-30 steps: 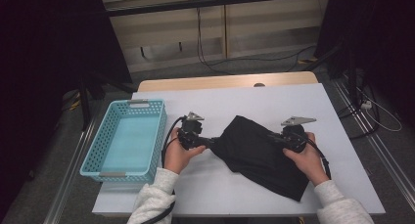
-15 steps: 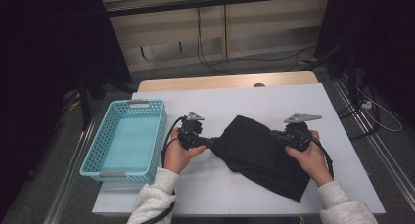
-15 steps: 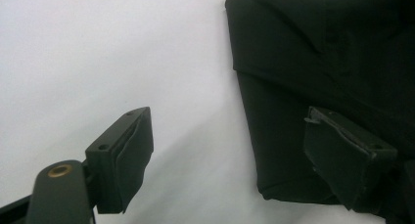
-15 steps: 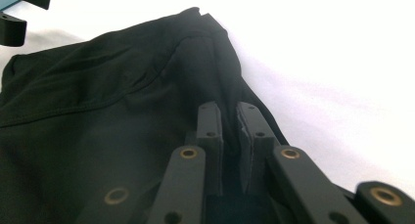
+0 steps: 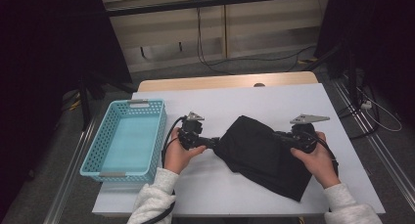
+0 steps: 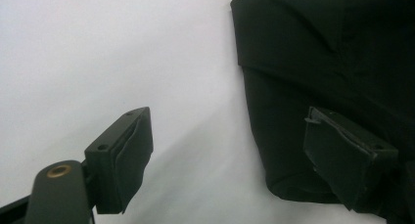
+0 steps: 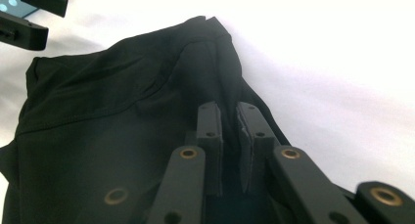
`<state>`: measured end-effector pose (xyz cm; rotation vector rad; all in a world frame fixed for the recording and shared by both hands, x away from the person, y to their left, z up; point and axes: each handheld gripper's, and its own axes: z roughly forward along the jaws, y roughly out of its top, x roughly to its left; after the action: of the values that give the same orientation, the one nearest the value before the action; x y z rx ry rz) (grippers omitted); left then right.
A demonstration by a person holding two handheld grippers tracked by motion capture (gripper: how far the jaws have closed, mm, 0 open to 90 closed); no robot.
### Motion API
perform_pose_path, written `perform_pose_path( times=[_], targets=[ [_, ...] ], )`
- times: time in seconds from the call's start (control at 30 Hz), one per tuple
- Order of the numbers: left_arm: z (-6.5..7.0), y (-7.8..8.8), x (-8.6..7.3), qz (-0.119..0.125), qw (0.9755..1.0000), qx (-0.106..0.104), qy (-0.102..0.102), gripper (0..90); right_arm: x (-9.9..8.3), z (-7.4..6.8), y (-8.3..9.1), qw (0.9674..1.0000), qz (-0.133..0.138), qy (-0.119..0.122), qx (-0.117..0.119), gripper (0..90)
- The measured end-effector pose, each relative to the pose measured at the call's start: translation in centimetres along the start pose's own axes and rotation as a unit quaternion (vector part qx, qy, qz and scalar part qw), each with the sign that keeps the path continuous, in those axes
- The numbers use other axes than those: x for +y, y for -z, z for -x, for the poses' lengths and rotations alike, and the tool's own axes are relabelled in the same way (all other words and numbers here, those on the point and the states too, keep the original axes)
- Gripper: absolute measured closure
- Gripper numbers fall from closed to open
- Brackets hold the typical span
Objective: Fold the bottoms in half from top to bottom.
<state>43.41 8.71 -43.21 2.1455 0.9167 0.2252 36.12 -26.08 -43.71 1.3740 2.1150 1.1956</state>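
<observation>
Black fabric sits pinched between the fingers (image 7: 211, 136) of my right gripper (image 7: 229, 136): they are nearly together, clamped on a raised ridge of the black garment (image 5: 266, 155) near its right-hand edge, and the cloth tents up toward them. My left gripper (image 6: 230, 160) has its fingers (image 6: 125, 155) wide apart; one hangs over bare table, the other lies over the garment's left edge, and nothing is pressed between them.

Outward from there, the garment lies spread on the white table (image 5: 230, 101), roughly in the middle, between my two hands, with its lower corner trailing toward the table's near edge. A blue basket (image 5: 95, 150) stands well to the garment's left, beyond the left gripper, and looks empty.

I judge the cloth to be light, thin and fully limp. It folds and sags wherever it is not supported, so a one-point lift will just drag the rest behind. It looks smooth, maybe slightly slippery, so I want a fold or the stitched hem between the fingers, not a single flat layer. The best second hold looks like the left edge beside the left gripper, roughly level with the right-hand pinch. Nothing fragile here; a firm squeeze is safe.
</observation>
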Motion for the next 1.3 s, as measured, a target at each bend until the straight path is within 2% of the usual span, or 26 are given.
perform_pose_path(
  times=[0.57, 0.6, 0.73, 1.3],
  targets=[
    [0.3, -0.1, 0.2, 0.001, 1.0, -0.005, -0.004, 18.2, -0.7, 0.6, 1.3, 1.0, -0.004, -0.008, -0.002, 81.1],
    [0.3, -0.1, 0.3, -0.001, 1.0, -0.003, -0.009, 18.2, -0.8, 0.7, 1.4, 0.9999, -0.004, -0.009, -0.001, 81.1],
    [0.3, -0.1, 0.3, 0.003, 1.0, -0.004, -0.003, 18.1, -0.9, 1.0, 1.7, 0.9999, -0.004, -0.012, 0.0, 81.2],
    [0.8, -0.6, 0.6, 0.001, 0.9999, -0.012, -0.005, 17.7, -1.5, 1.3, 2.9, 0.9999, 0.0, -0.016, -0.003, 81.2]
  ],
)
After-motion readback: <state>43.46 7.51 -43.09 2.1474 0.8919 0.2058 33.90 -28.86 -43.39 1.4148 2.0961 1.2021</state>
